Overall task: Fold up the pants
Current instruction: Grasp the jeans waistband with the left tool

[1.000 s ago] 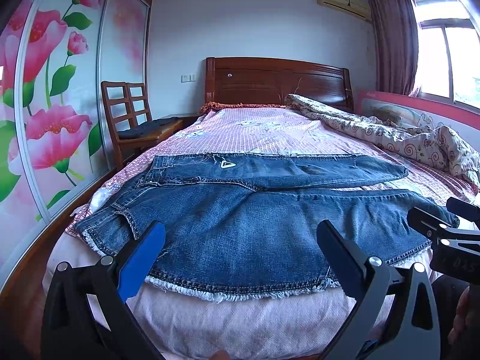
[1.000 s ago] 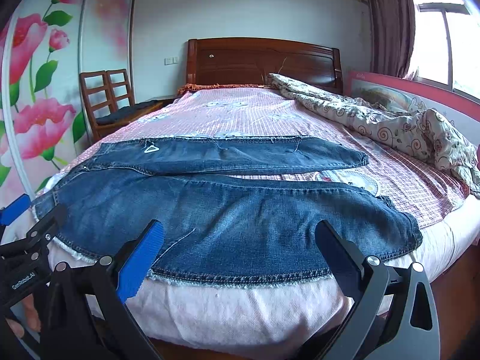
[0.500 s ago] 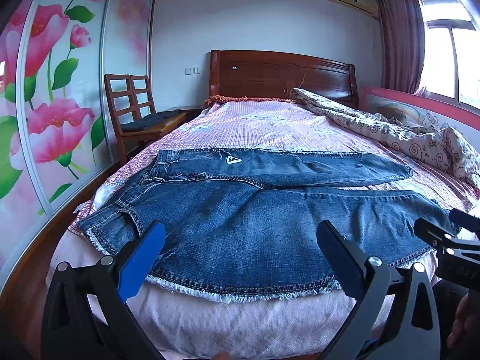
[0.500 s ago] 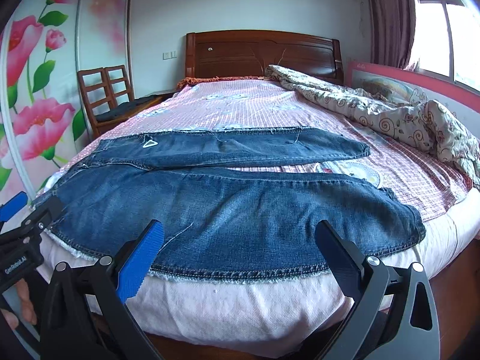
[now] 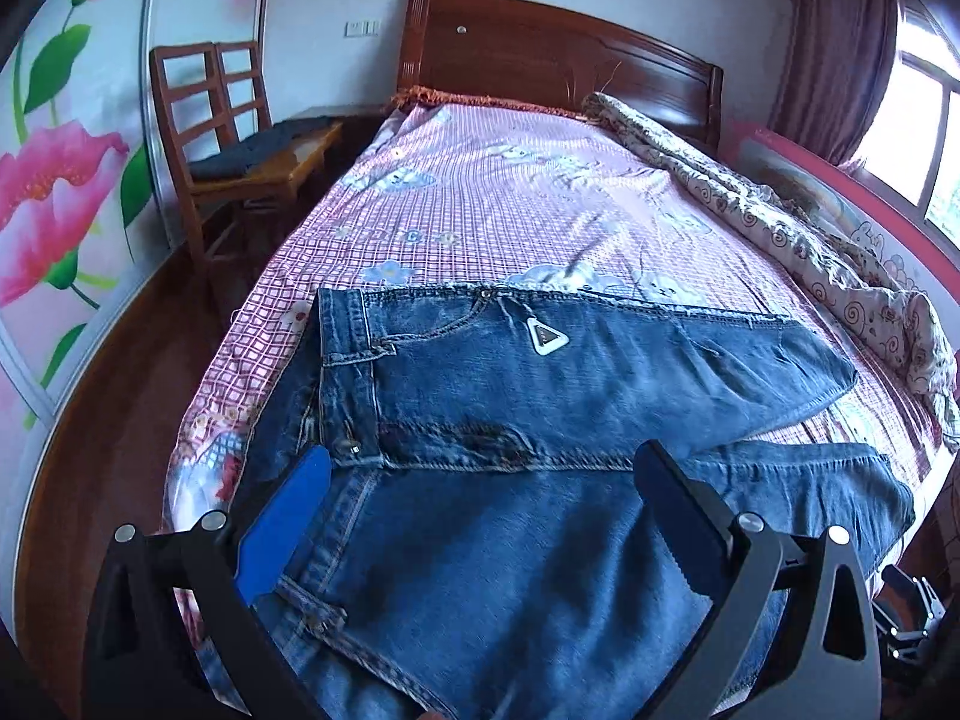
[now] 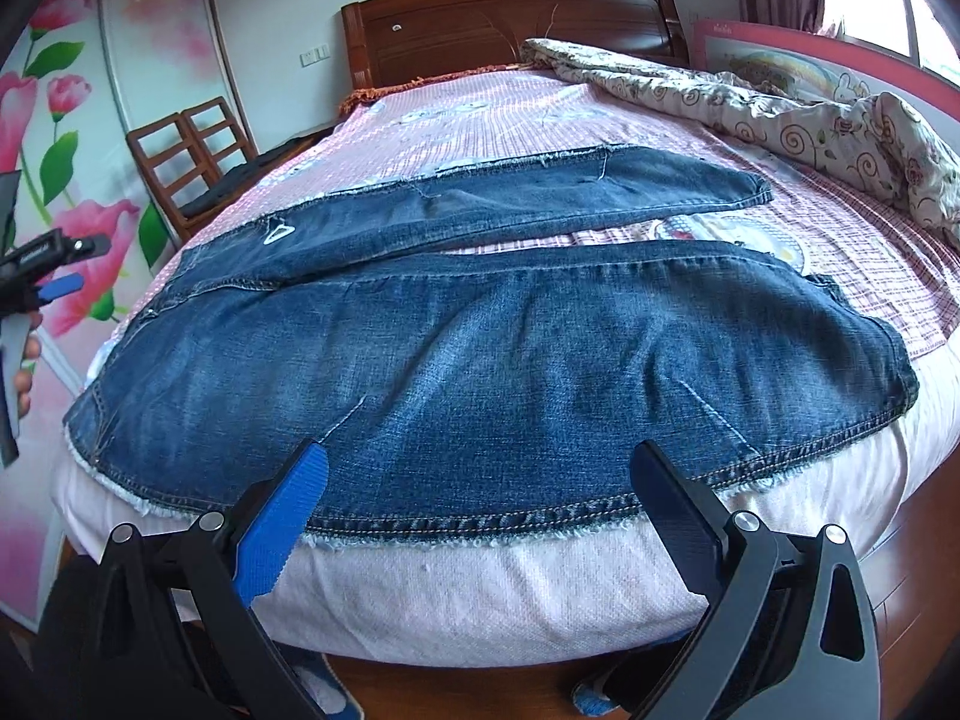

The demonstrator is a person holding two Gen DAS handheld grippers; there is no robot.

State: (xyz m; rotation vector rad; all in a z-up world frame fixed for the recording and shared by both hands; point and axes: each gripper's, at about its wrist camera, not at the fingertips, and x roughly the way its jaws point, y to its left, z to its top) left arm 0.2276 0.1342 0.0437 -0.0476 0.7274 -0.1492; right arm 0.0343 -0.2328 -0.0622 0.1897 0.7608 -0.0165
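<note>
I've both tongs, left tongs (image 5: pixel 480 516) and right tongs (image 6: pixel 474 498), spread wide and empty. The jeans (image 6: pixel 480 348) lie flat across the bed (image 6: pixel 480 588), legs apart, ready for folding.

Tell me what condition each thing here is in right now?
Jeans: spread flat on the bed, legs apart, not yet folded.
Left gripper: open, empty, above the waistband.
Right gripper: open, empty, at the near leg's edge.
Quilt: bunched along the far side.
Chair: dark cloth on its seat.

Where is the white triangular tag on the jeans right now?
In the left wrist view the triangular tag lies on the far leg of the jeans, near the waistband and pocket seam. In the right wrist view it sits at upper left, toward the chair.
</note>
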